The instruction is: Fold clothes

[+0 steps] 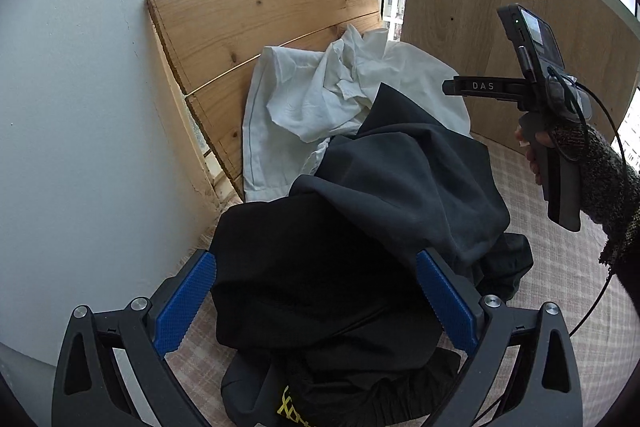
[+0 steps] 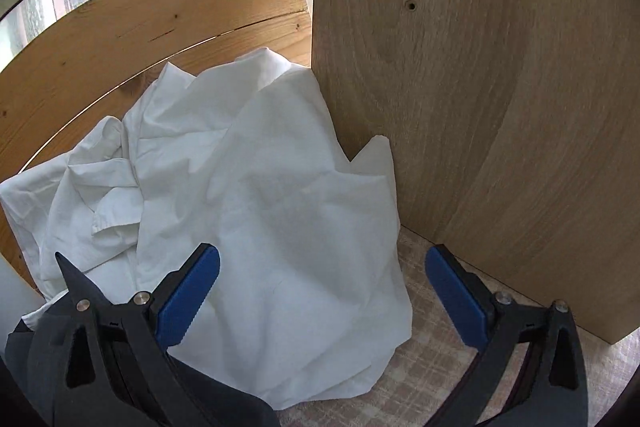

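Black garment [image 1: 304,267]: unfolded heap, between gaping left hand-held gripper [image 1: 316,301].
Right hand-held gripper [image 2: 322,297]: gaping, empty.
Next: pick one garment.

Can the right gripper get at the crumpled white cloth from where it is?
Probably yes. The right gripper is open and aimed at the crumpled white cloth, with nothing between them; the light wood-grain panel stands off to its right.
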